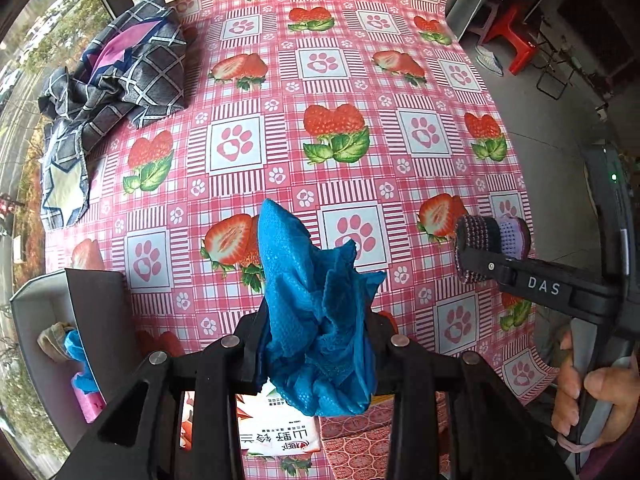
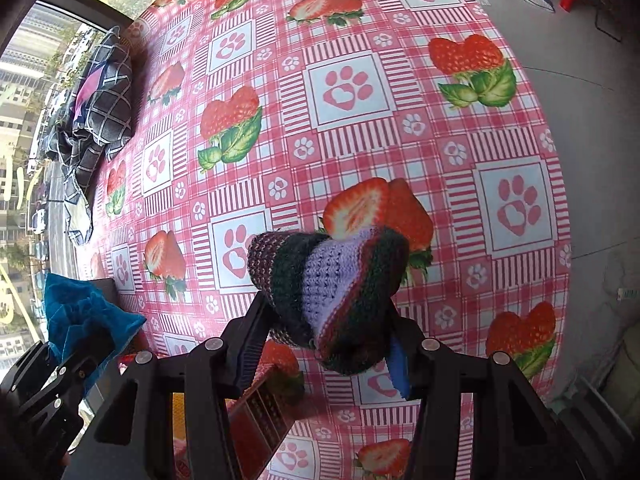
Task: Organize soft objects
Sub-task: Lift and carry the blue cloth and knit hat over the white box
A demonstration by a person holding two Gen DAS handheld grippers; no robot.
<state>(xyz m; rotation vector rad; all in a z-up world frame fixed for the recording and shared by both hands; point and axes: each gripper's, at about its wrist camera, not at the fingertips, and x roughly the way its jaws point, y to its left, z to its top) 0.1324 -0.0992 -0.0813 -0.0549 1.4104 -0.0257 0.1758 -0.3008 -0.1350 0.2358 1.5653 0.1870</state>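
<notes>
My left gripper [image 1: 316,344] is shut on a bunched blue cloth [image 1: 316,312] and holds it above the table's near edge. The cloth also shows at the left in the right wrist view [image 2: 80,316]. My right gripper [image 2: 328,332] is shut on a striped knitted piece [image 2: 332,288], purple, lilac and dark green, held above the table. It also shows at the right in the left wrist view [image 1: 492,240]. A grey checked fabric [image 1: 120,76] lies crumpled at the table's far left, and shows in the right wrist view too [image 2: 96,100].
The table wears a pink strawberry and paw-print cloth [image 1: 340,92]. A grey storage box [image 1: 44,320] at the near left holds soft items, one blue. A printed packet [image 1: 276,428] lies below my left gripper. A red stool [image 1: 516,36] stands on the floor at the right.
</notes>
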